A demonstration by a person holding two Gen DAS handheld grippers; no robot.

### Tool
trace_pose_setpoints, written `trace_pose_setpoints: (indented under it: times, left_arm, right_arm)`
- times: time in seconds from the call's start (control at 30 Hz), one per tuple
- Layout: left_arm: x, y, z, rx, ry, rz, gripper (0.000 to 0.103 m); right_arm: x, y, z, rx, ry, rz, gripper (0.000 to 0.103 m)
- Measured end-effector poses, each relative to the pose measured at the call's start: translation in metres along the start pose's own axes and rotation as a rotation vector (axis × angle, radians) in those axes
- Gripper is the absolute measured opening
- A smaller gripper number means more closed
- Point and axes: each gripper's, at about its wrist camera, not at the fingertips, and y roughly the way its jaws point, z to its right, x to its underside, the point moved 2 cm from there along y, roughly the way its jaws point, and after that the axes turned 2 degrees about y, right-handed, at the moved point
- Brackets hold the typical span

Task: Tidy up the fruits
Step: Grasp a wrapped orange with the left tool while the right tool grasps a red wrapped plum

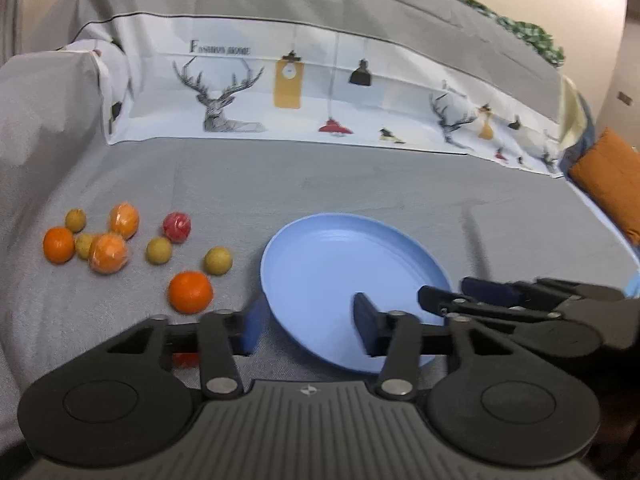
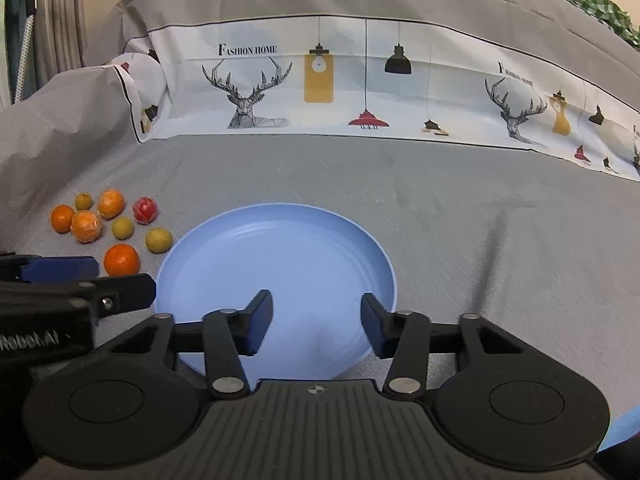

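A blue plate (image 1: 320, 248) (image 2: 280, 248) lies bare on the grey cloth. To its left is a cluster of fruit: several oranges, the nearest one (image 1: 190, 292) (image 2: 121, 260) close to the plate, several small yellow-green fruits (image 1: 217, 261) (image 2: 158, 240), and one red fruit (image 1: 176, 227) (image 2: 145, 210). My left gripper (image 1: 308, 328) is open over the plate's near left rim, with no fruit between its fingers. My right gripper (image 2: 316, 324) is open over the plate's near part, holding nothing. Each gripper also shows in the other's view: the right gripper (image 1: 480, 300) and the left gripper (image 2: 80, 280).
A white cloth printed with deer and lamps (image 2: 320, 88) stands up along the back of the grey surface. An orange cushion (image 1: 612, 176) lies at the far right. The grey cover rises in a fold at the left (image 1: 48, 112), behind the fruit.
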Motion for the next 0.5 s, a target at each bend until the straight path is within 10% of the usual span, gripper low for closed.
trace_pose_setpoints:
  times: [0.37, 0.5]
  left_arm:
    - [-0.028, -0.015, -0.032, 0.002, 0.286, 0.094, 0.032]
    - [-0.023, -0.007, -0.063, -0.020, 0.131, 0.074, 0.029]
  right_arm:
    - [-0.006, -0.010, -0.006, -0.064, -0.014, 0.051, 0.032]
    - [-0.008, -0.012, -0.012, -0.089, -0.029, 0.061, 0.025]
